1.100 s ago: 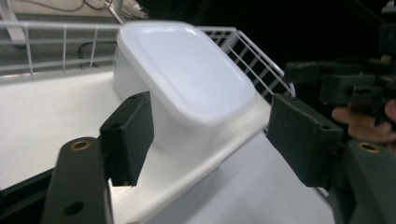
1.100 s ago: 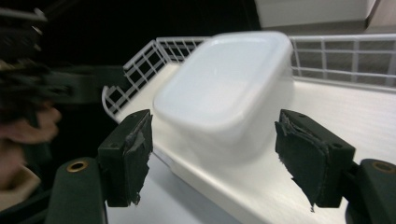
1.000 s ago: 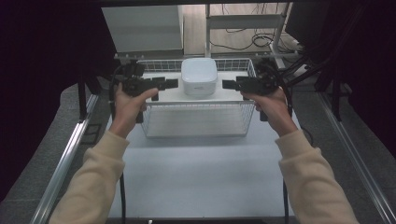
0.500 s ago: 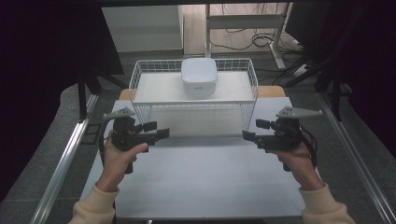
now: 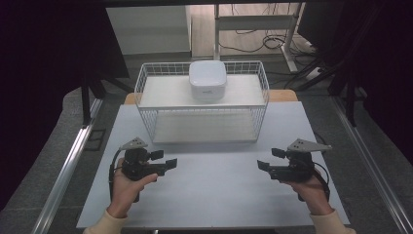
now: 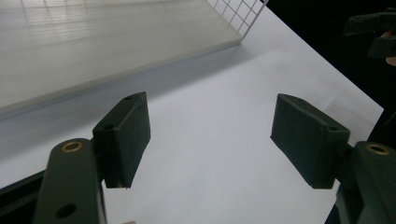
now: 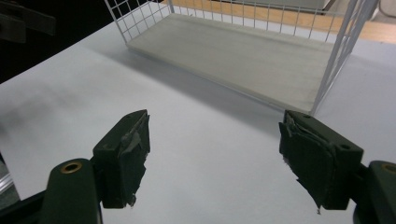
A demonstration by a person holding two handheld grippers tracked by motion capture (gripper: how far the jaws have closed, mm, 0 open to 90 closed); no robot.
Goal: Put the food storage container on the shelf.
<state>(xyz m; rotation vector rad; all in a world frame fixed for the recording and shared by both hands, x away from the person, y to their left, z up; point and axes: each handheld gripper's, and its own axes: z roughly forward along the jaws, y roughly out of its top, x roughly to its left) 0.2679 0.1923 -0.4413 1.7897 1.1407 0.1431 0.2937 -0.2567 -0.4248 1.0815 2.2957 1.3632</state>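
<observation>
Over the near half of the white table (image 5: 214, 195), the left gripper (image 5: 165, 163) sits at about 8 o'clock and the right gripper (image 5: 267, 162) at about 4 o'clock, each gripped in a hand and pointing inward at the other. Both have their jaws spread wide with nothing between them; the pads are blunt black blocks, smooth on the left gripper (image 6: 210, 140), frayed and peeling at the edges on the right gripper (image 7: 215, 154). Grey three-cornered plates ride on top of both. At 12 o'clock stands a white wire rack (image 5: 146, 80), its grid walls thin and square-meshed, with flat pale shelves. A rounded-square white container (image 5: 207, 80), matte plastic, rests on the top shelf near its middle. Since half a second ago both grippers have drawn a little nearer to the person, well apart from the rack; the container has not moved.
</observation>
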